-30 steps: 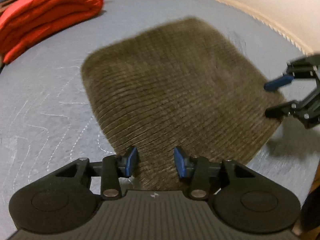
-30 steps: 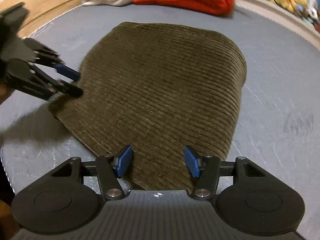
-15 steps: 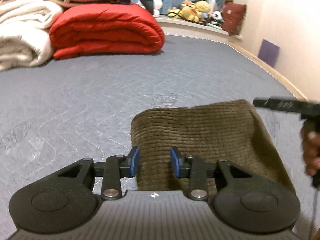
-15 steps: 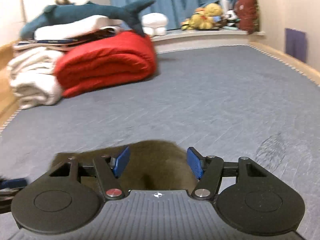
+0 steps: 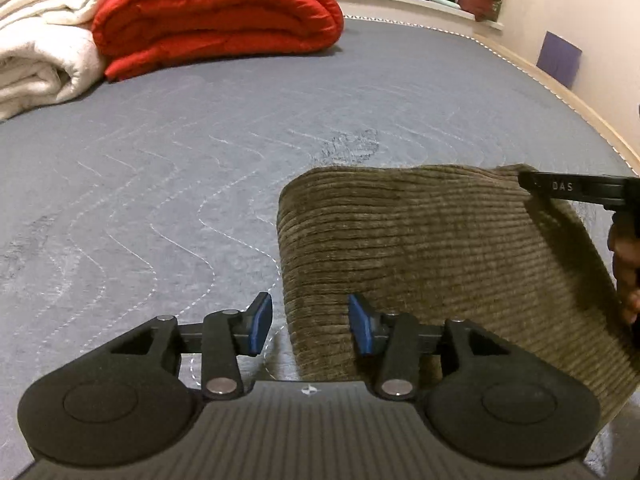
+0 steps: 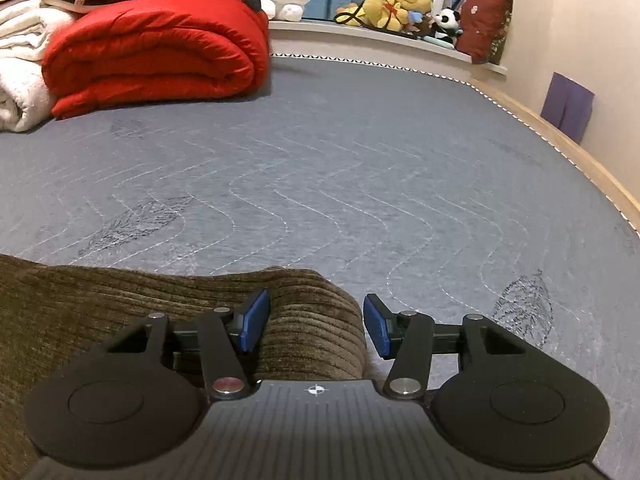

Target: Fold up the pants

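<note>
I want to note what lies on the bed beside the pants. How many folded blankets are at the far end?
2: a red blanket and a white blanket at its left, touching it. Others may lie out of view.

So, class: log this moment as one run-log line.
task: fold pants | pants: folded on bed | left gripper: opening, nothing pinched | right gripper: closing, nothing pinched

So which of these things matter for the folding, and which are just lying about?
For the job:
pants
left gripper, jaws opening
right gripper, jaws closing

Lying about:
red quilt
white blanket
soft toys
purple patch on the wall
</note>
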The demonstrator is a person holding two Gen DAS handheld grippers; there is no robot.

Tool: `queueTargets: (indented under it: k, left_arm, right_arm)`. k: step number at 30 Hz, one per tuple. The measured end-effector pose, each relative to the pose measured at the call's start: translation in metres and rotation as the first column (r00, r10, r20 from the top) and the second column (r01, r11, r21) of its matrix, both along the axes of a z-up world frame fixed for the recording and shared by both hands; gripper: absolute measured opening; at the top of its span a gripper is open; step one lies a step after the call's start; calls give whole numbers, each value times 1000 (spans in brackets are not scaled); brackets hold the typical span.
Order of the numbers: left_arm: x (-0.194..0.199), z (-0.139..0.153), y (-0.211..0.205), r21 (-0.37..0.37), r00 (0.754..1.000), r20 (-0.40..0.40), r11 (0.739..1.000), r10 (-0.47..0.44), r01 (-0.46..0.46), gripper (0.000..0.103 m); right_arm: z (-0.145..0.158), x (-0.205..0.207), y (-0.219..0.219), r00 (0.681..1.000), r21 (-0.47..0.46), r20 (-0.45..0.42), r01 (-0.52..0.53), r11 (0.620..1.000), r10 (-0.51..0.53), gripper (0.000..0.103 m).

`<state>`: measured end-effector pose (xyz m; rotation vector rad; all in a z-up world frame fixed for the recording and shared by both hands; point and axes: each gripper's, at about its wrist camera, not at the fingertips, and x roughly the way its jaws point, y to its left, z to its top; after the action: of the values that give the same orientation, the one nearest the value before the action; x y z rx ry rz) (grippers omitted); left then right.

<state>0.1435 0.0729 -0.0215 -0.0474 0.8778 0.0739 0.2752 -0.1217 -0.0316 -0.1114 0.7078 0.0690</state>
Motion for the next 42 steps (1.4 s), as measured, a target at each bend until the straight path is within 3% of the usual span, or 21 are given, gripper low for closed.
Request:
queueTargets:
  k: [2,3,4,6,9,11,14,17,19,21,23,27,29,34,36,37,39,42]
  left_arm:
    - [-4,13,-5,21,1000,22,1000,-13,13,50]
    - [-7,18,-7,32,999,43,999,-32,31,59]
    - [-11,21,-9,48,997,56,998,-48,46,68]
    - [-14,22,-12,77,996,45,994,-83,80,70]
    - [-11,2,-13,89,992,-54,989,-115,120,72]
    - [-14,2,-14,116,993,-46,987,-110,115,79]
    - [-20,11,-22,174,995,-39,980,-93,99,81]
    - [-35,20,-37,296,996,25,952,-89,78,86]
    - [-50,35,-44,335,992,102,941,-80,41,93]
    - [-67,56,-43,321,977,212,947,-35,-36,96]
    - [-81,76,-34,260,959,280,959,34,-110,96]
    - [-106,107,-20,78,951,256,977,174,-200,103]
    - [-118,112,-23,34,954,218,976,204,-216,103]
    - [-149,90,-46,-2,970,167,983,179,-181,103]
    - [-151,73,-55,-8,987,54,988,154,-154,103]
    - [-150,67,-58,-28,990,26,990,141,-140,103]
    - [-150,61,-66,-39,995,21,994,99,-98,103]
    - [-144,56,-77,26,998,30,998,60,-61,103]
  right_arm:
    - [9,-8,-6,1000,17,11,13,1000,-13,56]
    - [15,-13,-8,1000,21,22,13,1000,-14,62]
    - [19,-22,-12,999,15,34,16,1000,-16,73]
    - [29,-35,-19,998,8,56,2,1000,-2,87]
    - [33,-50,-30,998,16,12,-61,998,61,88]
    - [17,-55,-33,990,-34,-105,-100,994,96,88]
    - [11,-71,-38,978,-72,-167,-142,987,129,90]
    - [42,-96,-38,987,-122,-99,-138,983,126,90]
    - [74,-120,-39,992,-82,-19,-126,989,125,90]
    - [102,-142,-41,992,-3,42,-119,993,119,92]
    - [129,-168,-42,989,70,109,-111,991,103,100]
    - [162,-218,-48,979,160,192,-93,983,61,102]
    - [166,-239,-53,978,179,202,-94,979,57,102]
    - [149,-264,-54,976,149,192,-137,979,107,102]
    - [130,-267,-53,979,124,179,-125,984,102,102]
    - [116,-264,-54,984,111,155,-104,988,86,102]
    - [95,-253,-55,1000,69,27,-10,998,9,102]
    - [93,-247,-62,1000,148,-17,-6,989,9,102]
